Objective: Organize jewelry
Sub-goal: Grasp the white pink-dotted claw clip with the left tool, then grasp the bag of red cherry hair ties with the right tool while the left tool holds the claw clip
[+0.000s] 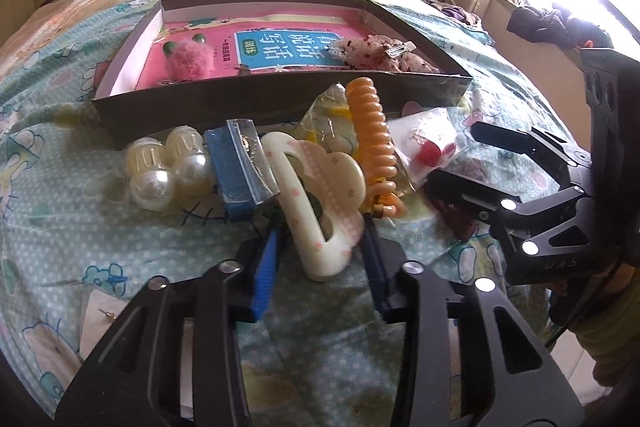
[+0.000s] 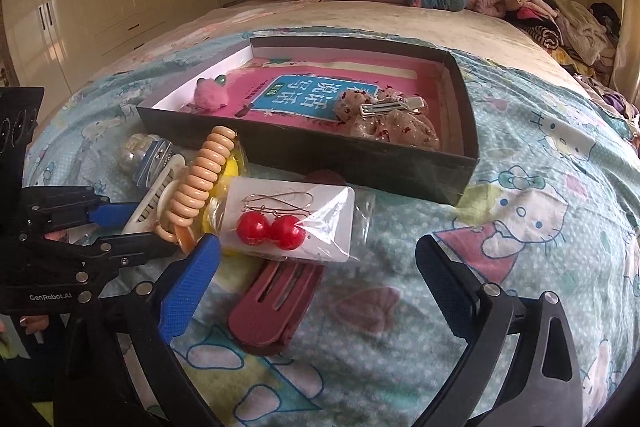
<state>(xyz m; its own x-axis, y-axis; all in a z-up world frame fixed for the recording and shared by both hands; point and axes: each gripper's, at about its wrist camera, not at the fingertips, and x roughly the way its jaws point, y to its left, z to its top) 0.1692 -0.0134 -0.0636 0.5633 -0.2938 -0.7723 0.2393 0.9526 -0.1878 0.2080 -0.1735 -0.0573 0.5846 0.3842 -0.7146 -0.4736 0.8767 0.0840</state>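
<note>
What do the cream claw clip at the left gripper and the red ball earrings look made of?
The cream claw clip looks like hard glossy plastic: smooth moulded curves with printed pink dots and window glare. The red ball earrings look like lacquered or plastic beads, each with a sharp highlight, on thin metal-looking wire hooks, sealed in a clear film bag on white card.

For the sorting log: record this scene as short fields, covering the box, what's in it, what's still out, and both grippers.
surface: bed with cartoon-print sheet
box: dark open tray, pink booklet as its floor
in box: pink pompom clip; sequined bow clip
still out: cream flower claw clip; orange spiral hair tie; bagged red ball earrings; maroon hair clip; pearl bobbles
left gripper: jaws around the cream claw clip
right gripper: jaws wide open, over the maroon clip
</note>
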